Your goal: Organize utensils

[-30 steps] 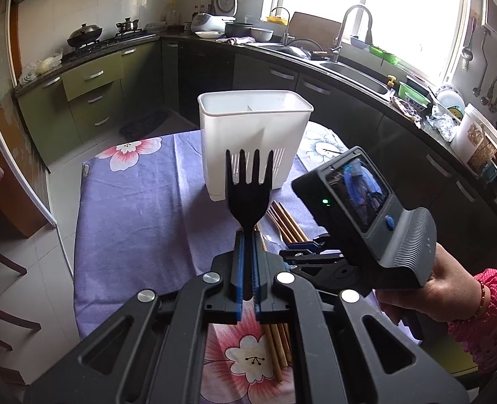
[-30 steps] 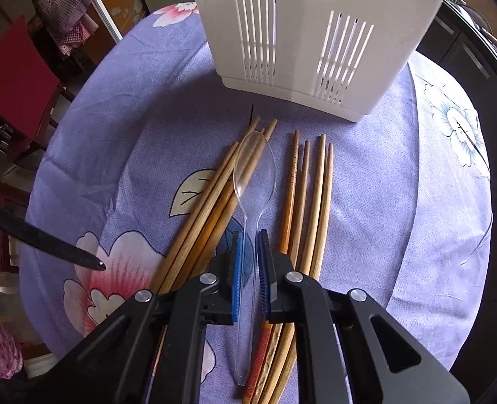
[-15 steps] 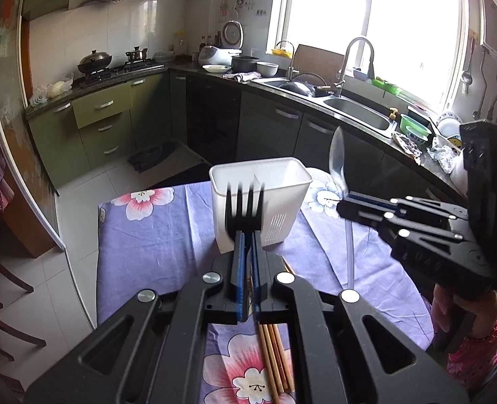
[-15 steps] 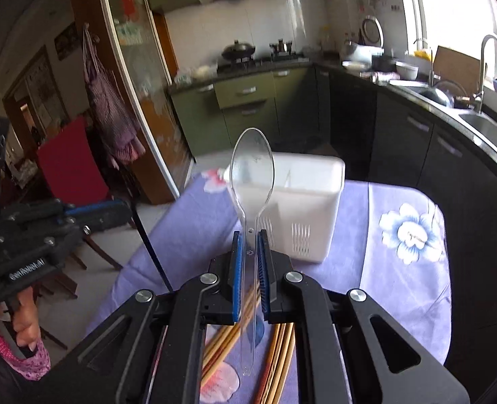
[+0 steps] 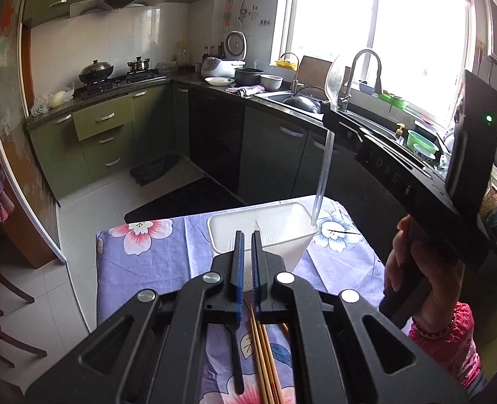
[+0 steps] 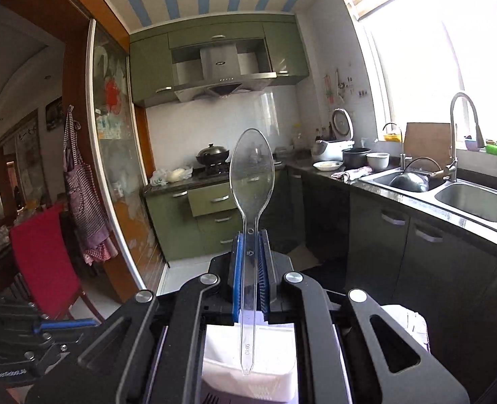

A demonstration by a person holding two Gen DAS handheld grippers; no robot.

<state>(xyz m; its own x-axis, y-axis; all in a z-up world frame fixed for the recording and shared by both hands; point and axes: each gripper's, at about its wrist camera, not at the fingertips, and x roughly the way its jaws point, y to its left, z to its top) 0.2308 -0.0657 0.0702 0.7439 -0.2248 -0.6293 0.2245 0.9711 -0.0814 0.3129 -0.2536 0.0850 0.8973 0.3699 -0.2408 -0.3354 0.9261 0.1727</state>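
Observation:
My right gripper [image 6: 248, 245] is shut on a clear plastic spoon [image 6: 251, 175], held upright with its bowl up and its handle tip over the white utensil holder [image 6: 248, 363]. In the left wrist view the spoon [image 5: 325, 155] hangs over the far right corner of the holder [image 5: 282, 222]. My left gripper [image 5: 245, 245] has its jaws slightly apart and nothing between them. A black fork [image 5: 235, 353] lies on the purple flowered cloth [image 5: 147, 262] beneath it, beside several wooden chopsticks [image 5: 265, 360].
The small table stands in a kitchen. Green cabinets [image 5: 103, 134] and a stove are to the left, a counter with a sink [image 5: 292, 97] at the back right. A red chair [image 6: 46, 262] stands at the left.
My left gripper has let go of the black fork, which now lies on the cloth. My right gripper has lifted the clear spoon higher and brought its handle over the holder.

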